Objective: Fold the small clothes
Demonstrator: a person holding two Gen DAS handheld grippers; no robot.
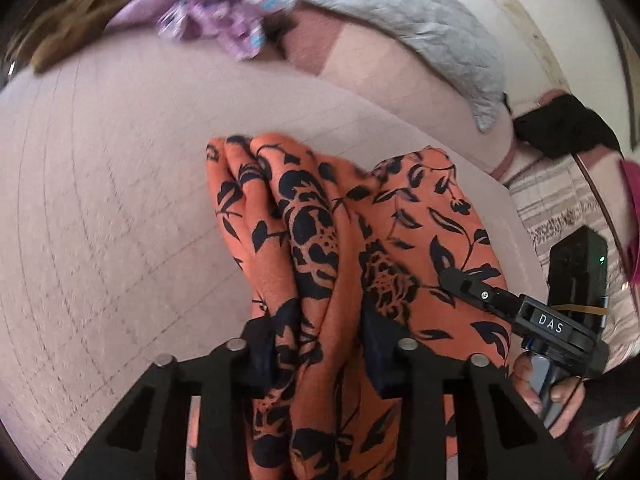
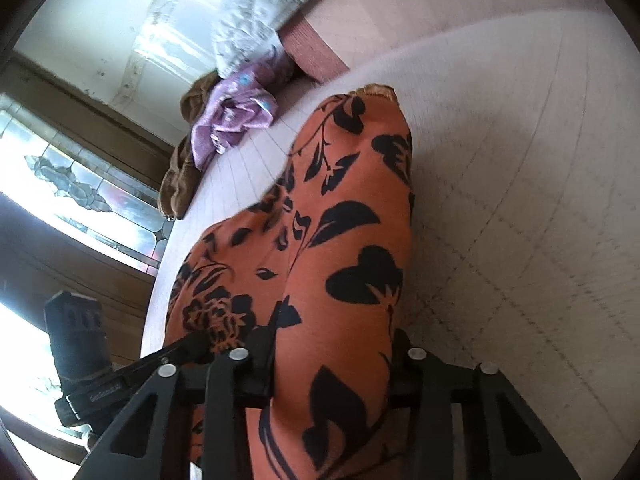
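Note:
An orange garment with a black floral print [image 1: 320, 240] hangs bunched over the pale pink bed cover [image 1: 100, 200]. My left gripper [image 1: 320, 352] is shut on a thick fold of it. My right gripper [image 2: 332, 364] is shut on another part of the same orange garment [image 2: 340, 240]. The right gripper also shows in the left wrist view [image 1: 460, 280], touching the cloth's right edge. The left gripper shows at the lower left of the right wrist view [image 2: 188, 344].
A lilac patterned garment [image 1: 216, 20] and a brown garment [image 1: 68, 20] lie at the far edge of the bed. A grey quilted blanket [image 1: 400, 28] lies at the back right. A black cloth [image 1: 568, 128] sits at the right. A window [image 2: 80, 184] is left of the bed.

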